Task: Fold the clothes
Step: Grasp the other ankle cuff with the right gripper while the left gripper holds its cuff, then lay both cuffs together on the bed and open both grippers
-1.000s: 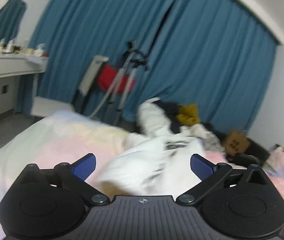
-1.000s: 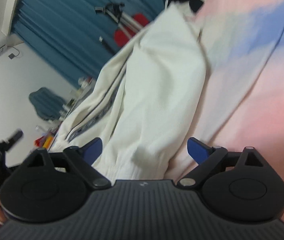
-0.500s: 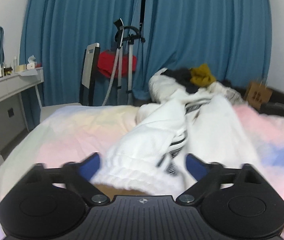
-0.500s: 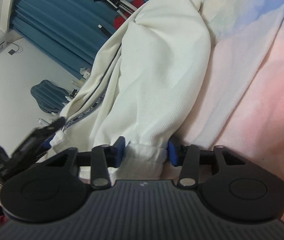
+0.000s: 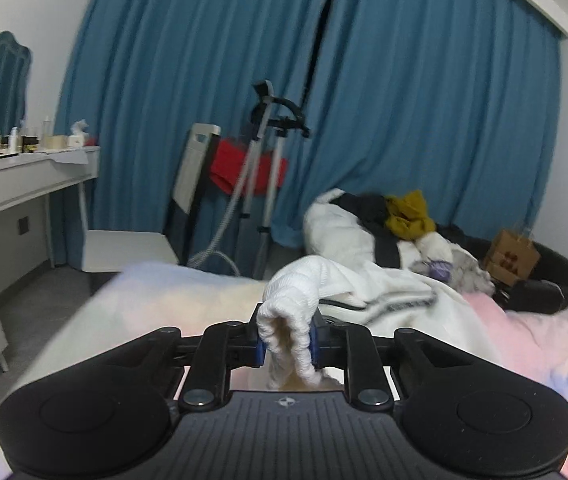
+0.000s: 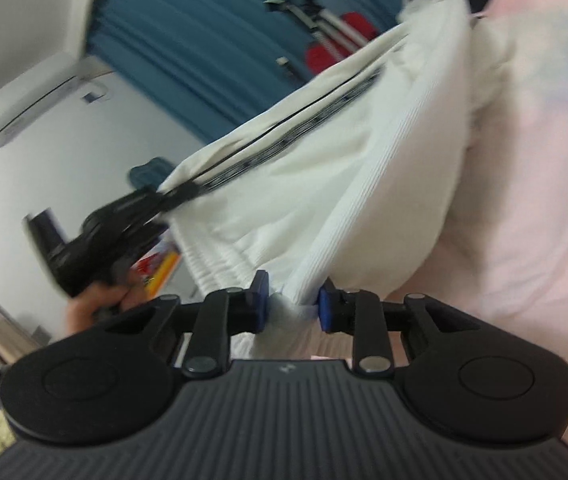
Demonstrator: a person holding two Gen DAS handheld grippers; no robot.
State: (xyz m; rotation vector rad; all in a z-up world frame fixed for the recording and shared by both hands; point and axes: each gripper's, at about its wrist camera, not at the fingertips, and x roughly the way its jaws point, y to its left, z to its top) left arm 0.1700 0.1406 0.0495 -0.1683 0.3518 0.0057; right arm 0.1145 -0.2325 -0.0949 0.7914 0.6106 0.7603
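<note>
A white ribbed garment (image 5: 368, 292) with a black patterned stripe lies across the pastel bed (image 5: 188, 300). My left gripper (image 5: 286, 344) is shut on its ribbed waistband edge (image 5: 290, 320), lifted off the bed. My right gripper (image 6: 293, 307) is shut on another edge of the same garment (image 6: 324, 184), which stretches up and away from it. The left gripper (image 6: 116, 224), in a hand, shows in the right wrist view, holding the striped edge.
A pile of other clothes (image 5: 384, 220) sits at the bed's far end. A garment steamer (image 5: 268, 152), a chair (image 5: 132, 240) and a white dresser (image 5: 8, 188) stand left, before blue curtains (image 5: 404, 100). A cardboard box (image 5: 514, 256) is at right.
Both grippers went from open to shut on the white garment's edges. The garment is now lifted and stretched between them.
</note>
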